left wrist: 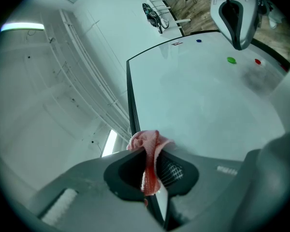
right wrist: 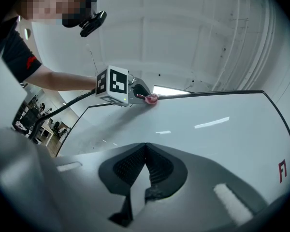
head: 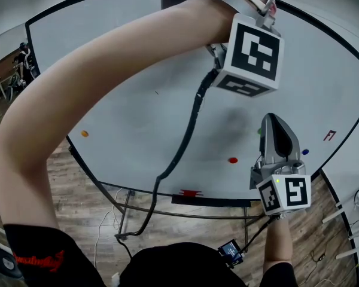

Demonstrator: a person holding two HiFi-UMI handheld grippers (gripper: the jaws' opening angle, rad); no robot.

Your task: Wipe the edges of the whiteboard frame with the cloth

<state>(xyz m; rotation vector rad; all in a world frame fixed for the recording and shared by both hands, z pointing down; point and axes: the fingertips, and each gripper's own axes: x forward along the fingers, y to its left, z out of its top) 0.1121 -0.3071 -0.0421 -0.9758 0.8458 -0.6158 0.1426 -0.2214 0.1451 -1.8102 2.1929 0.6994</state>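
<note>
The whiteboard (head: 137, 100) has a thin black frame (head: 66, 8). My left gripper (head: 260, 2) reaches across to the board's far top edge, shut on a pink cloth (head: 269, 6). In the left gripper view the cloth (left wrist: 147, 146) bulges out of the shut left gripper (left wrist: 150, 153) and rests on the black frame (left wrist: 130, 95). The right gripper view shows that cloth (right wrist: 151, 98) on the top frame strip (right wrist: 208, 93). My right gripper (head: 274, 123) hovers in front of the board's lower right part, shut (right wrist: 145, 146) with nothing in it.
Small magnets stick on the board: orange (head: 84, 134), red (head: 233, 159), blue (head: 305, 152). A red mark (head: 329, 135) is at the right. The left gripper's cable (head: 185, 136) hangs across the board. Metal stand legs (head: 128, 205) and wooden floor (head: 90, 196) lie below.
</note>
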